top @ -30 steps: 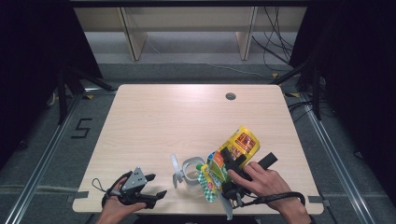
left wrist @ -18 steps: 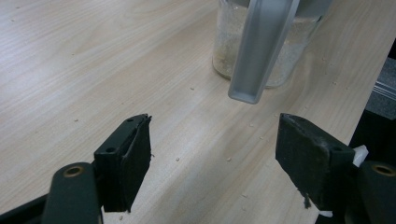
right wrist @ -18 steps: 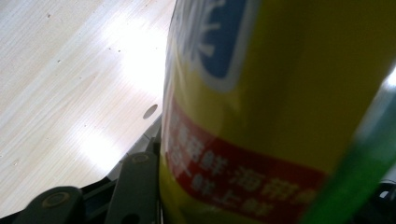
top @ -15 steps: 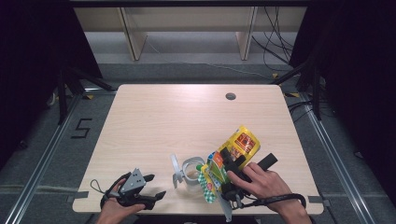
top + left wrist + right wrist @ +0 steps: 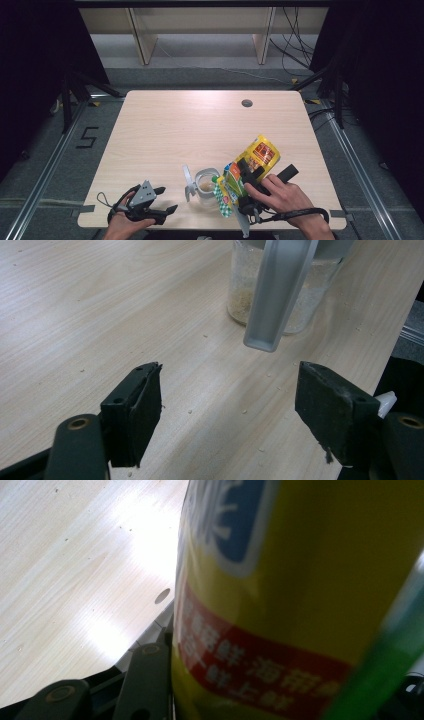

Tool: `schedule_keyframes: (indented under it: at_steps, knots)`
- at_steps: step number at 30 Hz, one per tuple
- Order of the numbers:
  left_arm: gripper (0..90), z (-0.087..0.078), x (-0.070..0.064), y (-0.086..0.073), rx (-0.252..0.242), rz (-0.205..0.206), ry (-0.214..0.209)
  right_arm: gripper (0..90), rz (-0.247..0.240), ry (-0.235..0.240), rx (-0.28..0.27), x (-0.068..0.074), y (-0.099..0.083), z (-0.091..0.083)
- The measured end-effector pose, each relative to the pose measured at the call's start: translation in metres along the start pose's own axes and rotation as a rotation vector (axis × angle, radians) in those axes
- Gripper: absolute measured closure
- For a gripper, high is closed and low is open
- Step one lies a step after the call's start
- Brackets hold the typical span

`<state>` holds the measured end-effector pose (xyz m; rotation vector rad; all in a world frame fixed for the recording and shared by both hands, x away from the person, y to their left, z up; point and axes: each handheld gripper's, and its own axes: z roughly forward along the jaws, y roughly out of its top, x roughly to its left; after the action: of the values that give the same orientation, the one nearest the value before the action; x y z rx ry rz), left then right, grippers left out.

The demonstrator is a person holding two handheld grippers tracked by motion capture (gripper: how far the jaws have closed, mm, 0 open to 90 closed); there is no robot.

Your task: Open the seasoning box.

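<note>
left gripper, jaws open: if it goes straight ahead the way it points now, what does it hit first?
Probably the grey scoop handle hanging off the glass jar, with the jar right behind it. The left gripper is open over bare table with scattered crumbs; the handle's tip sits nearest in line. Depth is unclear.

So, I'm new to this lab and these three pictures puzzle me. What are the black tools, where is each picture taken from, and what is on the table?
A person holds a hand-held two-jaw gripper in each hand. One camera looks down from above; one more rides on each gripper, looking along its jaws. On the wooden table stands a glass jar with grains at its bottom and a grey hanging clasp. The left gripper is open and empty near it. The right gripper is shut on a yellow packet, tilted over the jar.
</note>
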<state>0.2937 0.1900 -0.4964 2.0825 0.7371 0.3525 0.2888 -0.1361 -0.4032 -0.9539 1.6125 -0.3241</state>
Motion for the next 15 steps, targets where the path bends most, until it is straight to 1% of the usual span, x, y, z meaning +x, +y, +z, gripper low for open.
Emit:
schedule_keyframes:
  at_steps: [1,3,4,5,6,7,9,10,11,12,13,14,15]
  knots:
    - [26.2,0.0,0.0007,0.0002,-0.001,0.011,0.0,58.7,-0.004,-0.001,-0.001,-0.0003,0.0003,-0.0002]
    - [26.2,-0.0001,0.0006,0.0002,-0.004,0.008,0.0,58.7,-0.004,0.001,-0.004,-0.0003,0.0007,-0.0003]
    - [26.2,0.0,0.0007,0.0002,-0.006,0.006,0.001,58.7,-0.018,0.008,-0.019,-0.0006,0.0008,0.0007]
    - [26.2,0.0003,0.0007,0.0002,-0.006,0.005,0.002,58.7,-0.009,-0.003,-0.008,-0.0003,0.0008,-0.0001]
    - [26.2,0.0004,0.0007,0.0001,-0.005,0.005,0.002,58.7,-0.015,0.008,-0.014,-0.0003,0.001,0.0004]
    - [26.2,0.0003,0.0008,0.0001,-0.003,0.007,0.0,58.7,-0.009,-0.001,-0.008,-0.0003,0.0008,-0.0003]
    - [26.5,0.0009,0.0012,0.0003,-0.013,0.002,-0.003,58.7,-0.002,0.0,-0.01,-0.0005,0.0008,-0.001]
    - [26.4,0.0009,0.0006,-0.0001,-0.007,-0.018,0.003,58.7,-0.008,0.006,-0.017,-0.0006,0.0007,-0.0006]
    - [26.4,0.0011,0.0008,-0.0005,-0.005,-0.026,0.002,58.7,-0.017,0.011,-0.019,-0.0007,0.0005,-0.0005]
    - [26.4,0.0002,0.0014,-0.0005,0.006,-0.02,0.001,58.7,-0.037,0.018,-0.019,-0.002,0.0005,-0.0007]
    - [26.4,0.0002,0.0013,-0.0008,0.006,-0.023,-0.001,58.7,-0.031,0.016,-0.02,-0.0019,0.0006,-0.0008]
    - [26.4,0.0,0.0015,-0.0007,0.007,-0.02,0.002,58.7,0.046,0.003,-0.018,0.003,0.0012,-0.0014]
    - [26.3,0.0005,0.0015,-0.0005,-0.005,-0.017,-0.002,58.7,0.045,0.004,-0.018,0.003,0.0014,-0.0012]
